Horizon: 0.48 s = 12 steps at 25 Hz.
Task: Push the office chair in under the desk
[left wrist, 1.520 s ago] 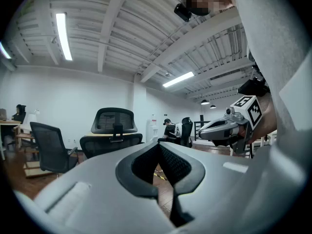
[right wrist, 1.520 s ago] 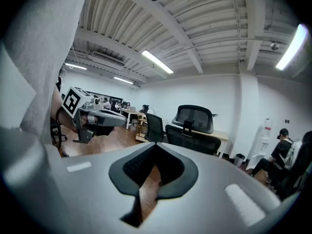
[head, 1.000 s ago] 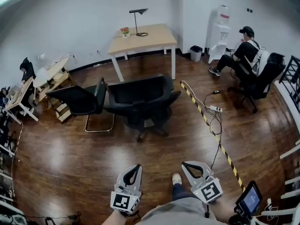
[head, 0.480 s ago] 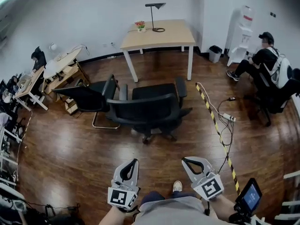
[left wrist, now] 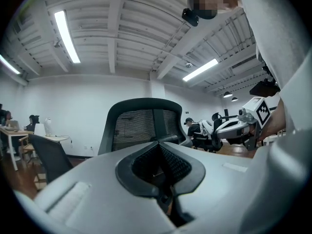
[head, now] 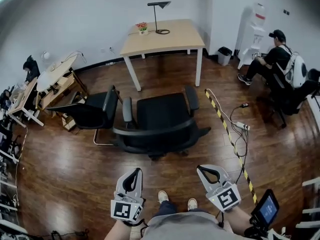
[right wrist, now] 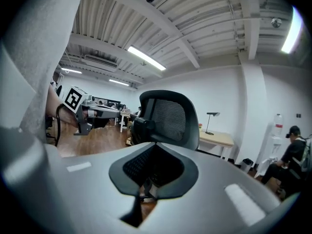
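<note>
The black office chair (head: 160, 119) stands on the wood floor with its mesh backrest toward me and its seat facing the light wooden desk (head: 165, 34). The chair sits clear of the desk, a strip of floor between them. My left gripper (head: 133, 172) and right gripper (head: 206, 170) are held level side by side, short of the backrest and not touching it. Both are shut with nothing between the jaws. The backrest (left wrist: 141, 126) fills the left gripper view beyond the left gripper (left wrist: 158, 144). In the right gripper view the backrest (right wrist: 170, 118) and the desk (right wrist: 217, 139) lie beyond the right gripper (right wrist: 155, 146).
A second black chair (head: 87, 109) on a chrome frame stands just left of the office chair. Yellow-black tape (head: 227, 134) and a power strip with cable (head: 242, 125) run along the floor at the right. A seated person (head: 272, 54), a bin (head: 224, 55) and small tables (head: 50, 79) line the room's edges.
I have walked toward the office chair, so it now stands larger and closer in front of both grippers. Both grippers stayed shut and side by side.
</note>
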### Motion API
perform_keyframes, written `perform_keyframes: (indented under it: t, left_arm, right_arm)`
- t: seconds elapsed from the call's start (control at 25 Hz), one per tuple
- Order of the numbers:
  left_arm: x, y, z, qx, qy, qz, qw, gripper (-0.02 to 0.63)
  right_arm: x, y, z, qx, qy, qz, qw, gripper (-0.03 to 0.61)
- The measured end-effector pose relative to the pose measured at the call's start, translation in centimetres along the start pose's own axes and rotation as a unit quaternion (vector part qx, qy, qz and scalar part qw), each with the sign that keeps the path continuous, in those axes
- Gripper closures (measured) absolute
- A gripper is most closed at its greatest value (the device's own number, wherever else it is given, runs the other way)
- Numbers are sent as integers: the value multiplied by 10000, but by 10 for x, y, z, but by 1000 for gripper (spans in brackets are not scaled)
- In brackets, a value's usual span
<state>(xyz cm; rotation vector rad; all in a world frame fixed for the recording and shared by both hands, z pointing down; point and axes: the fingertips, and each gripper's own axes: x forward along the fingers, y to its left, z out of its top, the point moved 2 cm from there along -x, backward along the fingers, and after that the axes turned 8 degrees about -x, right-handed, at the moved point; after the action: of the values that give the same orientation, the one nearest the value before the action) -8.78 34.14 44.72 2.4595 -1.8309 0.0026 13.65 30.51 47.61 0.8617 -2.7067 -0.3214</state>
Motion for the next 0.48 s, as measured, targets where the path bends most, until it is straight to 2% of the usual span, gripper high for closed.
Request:
perform_keyframes:
  t: [0.28,0.48]
  left_arm:
    - [26,74,19,99,-125,-347,9993,614]
    - [41,108,34,172,-260,-284,9991,614]
  right_arm:
    - [45,-29,21,-6,15,-816,9967,572]
    - [49,-61,26,-90,70,-1253,9921,572]
